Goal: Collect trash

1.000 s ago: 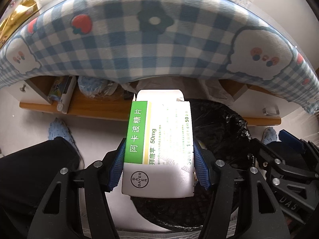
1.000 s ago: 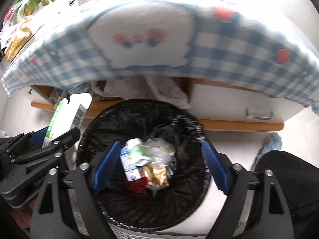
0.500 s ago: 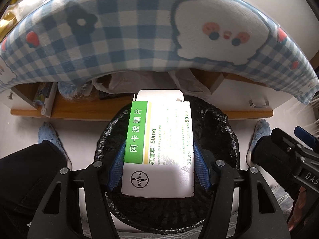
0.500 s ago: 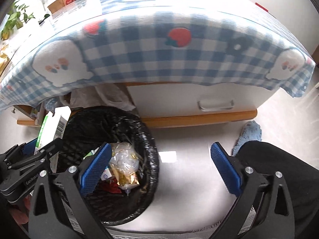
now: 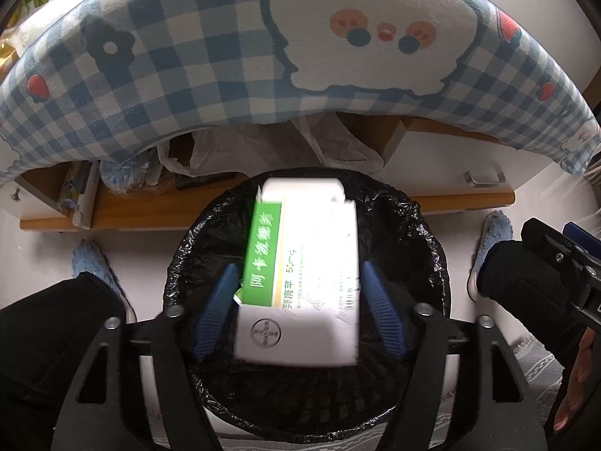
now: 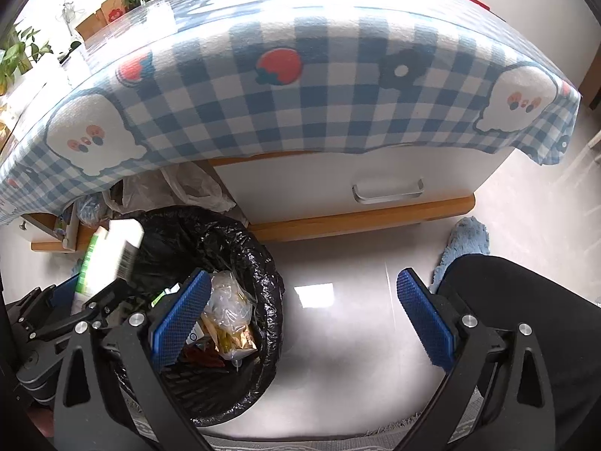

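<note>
A white and green medicine box (image 5: 300, 274) hangs blurred over the black-lined trash bin (image 5: 432, 248). My left gripper (image 5: 299, 282) is opening, and a gap shows between each blue pad and the box, so the pads are off it. From the right wrist view the box (image 6: 112, 259) tilts above the bin's left rim (image 6: 263, 263), beside the left gripper (image 6: 75, 300). Plastic wrappers and packets (image 6: 225, 312) lie inside the bin. My right gripper (image 6: 302, 282) stands open over the bare floor right of the bin, with nothing between its fingers.
A table under a blue checked cloth (image 6: 338, 94) overhangs the bin. Below the table are a white drawer with a handle (image 6: 387, 191), a wooden base (image 5: 150, 214) and plastic bags (image 5: 210, 150). Blue slippers (image 6: 465, 240) and black trouser legs (image 6: 526, 300) flank the grippers.
The left jaws have spread and the box, gripped before, has come loose and blurs between them. Both grippers shifted sideways; the right one now looks at floor beside the bin.
</note>
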Tool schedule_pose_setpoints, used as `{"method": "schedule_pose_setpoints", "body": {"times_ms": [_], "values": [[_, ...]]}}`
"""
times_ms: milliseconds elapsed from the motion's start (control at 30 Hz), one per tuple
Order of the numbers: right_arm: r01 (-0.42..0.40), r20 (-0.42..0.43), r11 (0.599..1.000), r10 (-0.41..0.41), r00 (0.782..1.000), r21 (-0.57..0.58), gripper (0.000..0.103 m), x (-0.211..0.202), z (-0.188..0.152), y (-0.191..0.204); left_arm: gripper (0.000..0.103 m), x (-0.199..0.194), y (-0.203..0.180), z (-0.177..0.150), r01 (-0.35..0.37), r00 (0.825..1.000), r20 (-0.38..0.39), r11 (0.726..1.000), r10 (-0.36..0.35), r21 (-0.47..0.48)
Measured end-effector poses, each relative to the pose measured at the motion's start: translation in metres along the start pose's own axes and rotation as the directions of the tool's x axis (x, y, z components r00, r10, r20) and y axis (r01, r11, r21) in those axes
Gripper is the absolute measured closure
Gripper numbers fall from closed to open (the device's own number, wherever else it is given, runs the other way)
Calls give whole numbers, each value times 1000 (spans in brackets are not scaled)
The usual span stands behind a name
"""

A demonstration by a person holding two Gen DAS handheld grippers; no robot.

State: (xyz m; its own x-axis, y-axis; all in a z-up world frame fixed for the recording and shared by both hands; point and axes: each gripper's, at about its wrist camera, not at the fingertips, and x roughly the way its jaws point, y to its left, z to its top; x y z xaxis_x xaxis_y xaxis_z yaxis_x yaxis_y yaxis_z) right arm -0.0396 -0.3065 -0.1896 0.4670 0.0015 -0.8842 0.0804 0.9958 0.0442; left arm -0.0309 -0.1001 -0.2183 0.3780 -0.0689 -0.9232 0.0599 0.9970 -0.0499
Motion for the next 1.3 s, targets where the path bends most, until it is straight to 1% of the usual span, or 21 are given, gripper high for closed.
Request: {"method": "schedule_pose_setpoints", "body": {"times_ms": [33, 100, 167, 333, 433, 533, 600, 667, 867, 1067, 1300], "values": [[-1, 2, 1000, 1, 1000, -2, 8, -1, 0, 1, 24, -2, 1, 0, -2, 1000, 6, 1000, 2, -4], [-11, 4, 1000, 11, 1000, -5, 8, -4, 1, 5, 20, -6, 5, 0, -5, 1000, 11, 1000, 5, -8], [-17, 12, 1000, 17, 1000, -16, 8, -9, 2, 11, 13, -13, 10, 0, -11, 1000, 22, 1000, 11, -11], [-55, 50, 997, 58, 997, -46, 8, -30, 6, 28, 6, -45, 29, 7, -21, 997, 74, 999, 24, -36], [-81, 79, 995, 86, 993, -59, 8, -51, 11, 38, 6, -73, 43, 11, -35, 992, 115, 998, 41, -55], [-87, 103, 993, 95, 990, -75, 8, -76, 15, 47, 6, -101, 56, 14, -39, 990, 134, 996, 48, -74], [-89, 135, 992, 101, 986, -93, 8, -96, 17, 54, 6, -123, 64, 15, -40, 986, 156, 996, 53, -86], [-90, 162, 990, 107, 981, -110, 8, -116, 16, 60, 6, -143, 69, 15, -47, 982, 180, 995, 64, -92], [-94, 223, 986, 124, 967, -139, 8, -172, 10, 69, 6, -199, 71, 7, -56, 965, 252, 996, 72, -71], [-79, 253, 985, 117, 960, -154, 8, -211, -4, 72, 6, -235, 71, -7, -83, 955, 280, 995, 97, -60], [-77, 258, 985, 115, 959, -151, 8, -230, -18, 70, 6, -258, 73, -22, -89, 949, 299, 994, 104, -64]]}}
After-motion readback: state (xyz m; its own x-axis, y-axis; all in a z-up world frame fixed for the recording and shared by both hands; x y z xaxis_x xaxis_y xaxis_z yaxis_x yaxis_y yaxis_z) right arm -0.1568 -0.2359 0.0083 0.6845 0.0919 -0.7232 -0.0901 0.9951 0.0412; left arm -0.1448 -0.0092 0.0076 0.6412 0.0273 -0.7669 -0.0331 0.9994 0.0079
